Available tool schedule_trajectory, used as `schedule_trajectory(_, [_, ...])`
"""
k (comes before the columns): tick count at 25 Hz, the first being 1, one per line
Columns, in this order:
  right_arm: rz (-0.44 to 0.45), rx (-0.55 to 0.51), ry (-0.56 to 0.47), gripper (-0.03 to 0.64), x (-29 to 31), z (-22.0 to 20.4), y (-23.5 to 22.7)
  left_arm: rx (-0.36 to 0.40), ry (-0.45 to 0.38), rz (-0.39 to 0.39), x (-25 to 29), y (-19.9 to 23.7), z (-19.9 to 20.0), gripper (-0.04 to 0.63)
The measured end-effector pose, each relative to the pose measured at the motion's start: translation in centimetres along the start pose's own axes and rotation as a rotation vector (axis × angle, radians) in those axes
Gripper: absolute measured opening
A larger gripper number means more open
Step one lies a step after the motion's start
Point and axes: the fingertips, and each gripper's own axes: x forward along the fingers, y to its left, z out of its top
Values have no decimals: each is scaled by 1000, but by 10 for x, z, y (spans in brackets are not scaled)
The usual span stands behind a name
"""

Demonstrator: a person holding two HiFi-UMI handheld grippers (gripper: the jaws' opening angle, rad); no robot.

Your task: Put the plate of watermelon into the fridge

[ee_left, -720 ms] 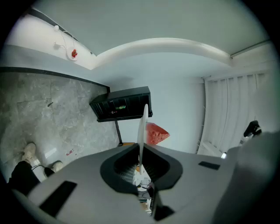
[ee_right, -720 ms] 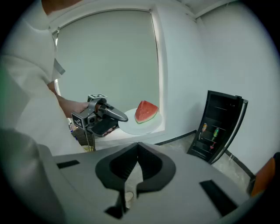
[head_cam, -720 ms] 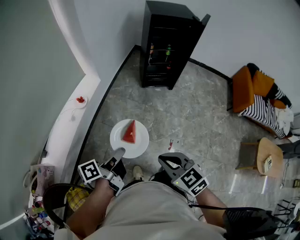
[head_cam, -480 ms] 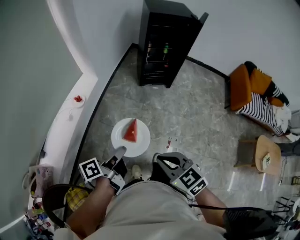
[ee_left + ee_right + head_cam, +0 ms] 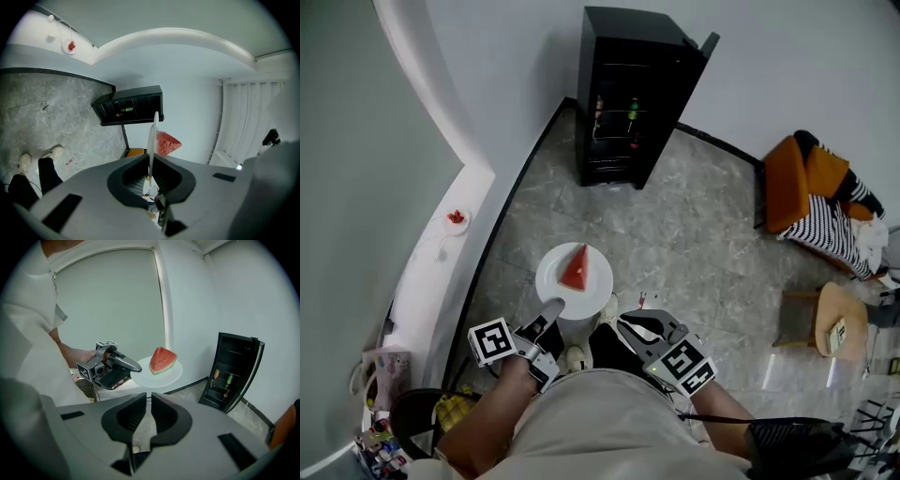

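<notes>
A white plate bearing a red watermelon wedge hangs level above the marble floor, held out in front of me. My left gripper is shut on its near rim. In the left gripper view the plate runs edge-on between the jaws, with the wedge beyond. My right gripper hovers just right of the plate, shut and empty. From the right gripper view I see the plate, the wedge and the left gripper. The black fridge stands ahead against the wall, its door open.
Bottles stand on a fridge shelf. An orange chair with striped cloth and a small wooden stool are at the right. A white ledge along the left wall carries a small dish. My shoe shows below.
The plate and both grippers have shifted a little forward and to the right, nearer the fridge. The left gripper's hold on the rim is unchanged.
</notes>
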Motion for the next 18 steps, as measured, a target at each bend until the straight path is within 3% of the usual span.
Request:
schedule_trajectory(5, [-24,9,0,94,7,13,-64,14,21,10,55,-7,28,25])
schedule_trajectory(11, [-40,27,-63,98,8,36,-143,10,47,-11,129,-24,59,25])
schedule_trajectory(18, [-71,31,-51,98,7,42,-243,46,53,1,218,-39,94,25])
